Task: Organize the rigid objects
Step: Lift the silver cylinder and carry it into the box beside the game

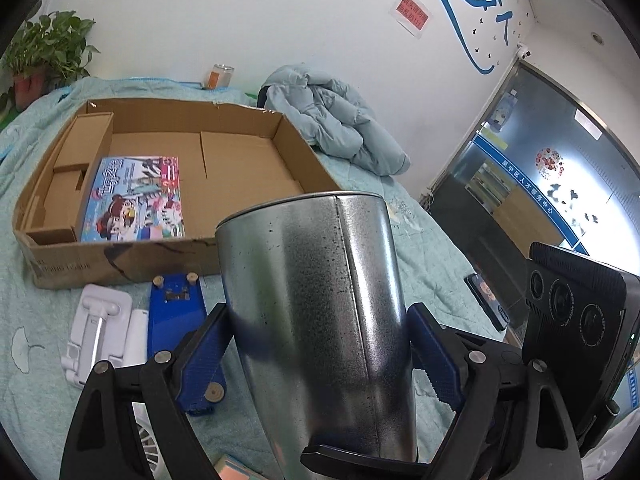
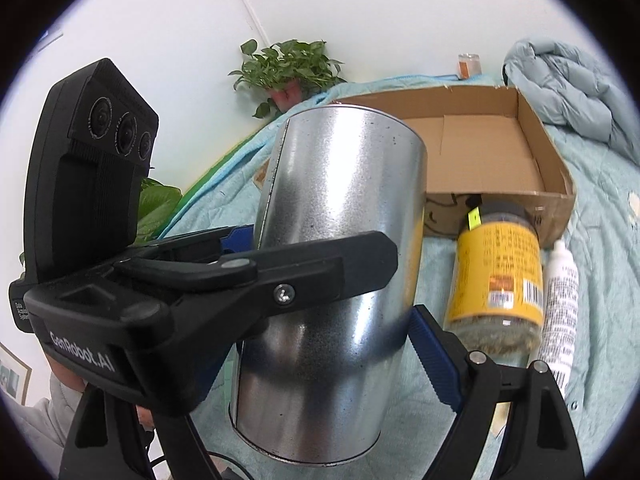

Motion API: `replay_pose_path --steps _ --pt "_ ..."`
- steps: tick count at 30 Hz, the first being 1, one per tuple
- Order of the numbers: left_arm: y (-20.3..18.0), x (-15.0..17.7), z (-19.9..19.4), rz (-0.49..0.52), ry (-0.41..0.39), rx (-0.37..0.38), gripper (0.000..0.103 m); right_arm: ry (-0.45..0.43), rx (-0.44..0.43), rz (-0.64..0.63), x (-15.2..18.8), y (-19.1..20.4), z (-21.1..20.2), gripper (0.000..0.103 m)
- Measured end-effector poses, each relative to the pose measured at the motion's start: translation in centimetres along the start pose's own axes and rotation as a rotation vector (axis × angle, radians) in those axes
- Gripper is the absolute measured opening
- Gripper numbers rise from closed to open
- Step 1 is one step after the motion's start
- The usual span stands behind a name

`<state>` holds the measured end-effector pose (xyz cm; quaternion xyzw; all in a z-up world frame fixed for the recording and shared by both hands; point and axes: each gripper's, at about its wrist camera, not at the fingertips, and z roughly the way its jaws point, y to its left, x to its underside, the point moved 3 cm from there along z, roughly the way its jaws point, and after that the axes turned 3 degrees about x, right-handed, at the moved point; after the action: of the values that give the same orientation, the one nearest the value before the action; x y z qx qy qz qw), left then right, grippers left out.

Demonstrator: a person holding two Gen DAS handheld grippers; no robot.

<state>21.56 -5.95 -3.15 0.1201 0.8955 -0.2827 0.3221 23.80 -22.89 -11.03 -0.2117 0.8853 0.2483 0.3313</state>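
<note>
A large shiny metal can [image 1: 320,304] fills the middle of both wrist views [image 2: 340,240]. My left gripper [image 1: 320,344] is shut on it, blue pads pressed to both sides. My right gripper [image 2: 332,356] also clamps the can, with the left gripper's body crossing in front. The can is held above the teal bedspread, near the front of an open cardboard box [image 1: 132,256]. The box [image 2: 556,184] holds a colourful picture book [image 1: 136,200] and cardboard inserts.
On the bedspread lie a white phone stand [image 1: 96,332], a blue plastic piece [image 1: 176,320], a yellow-labelled jar [image 2: 496,276] and a white tube [image 2: 560,300]. A light-blue jacket [image 1: 332,120], potted plant [image 2: 288,68] and orange jar [image 1: 220,76] sit behind the box. A phone [image 1: 488,300] lies right.
</note>
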Motion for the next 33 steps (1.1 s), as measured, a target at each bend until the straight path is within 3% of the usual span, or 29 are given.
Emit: replay_pose_path --steps 16,33 --pt "0.0 -4.8 -1.0 0.091 -0.103 -0.035 0.082 -0.062 0.02 -0.053 -3.6 -0.1 0.2 0.085" --pt "2.8 -12.0 2.4 0.083 -0.137 -0.035 0.082 -0.054 0.034 -0.073 -8.9 -1.9 2.5 0.085"
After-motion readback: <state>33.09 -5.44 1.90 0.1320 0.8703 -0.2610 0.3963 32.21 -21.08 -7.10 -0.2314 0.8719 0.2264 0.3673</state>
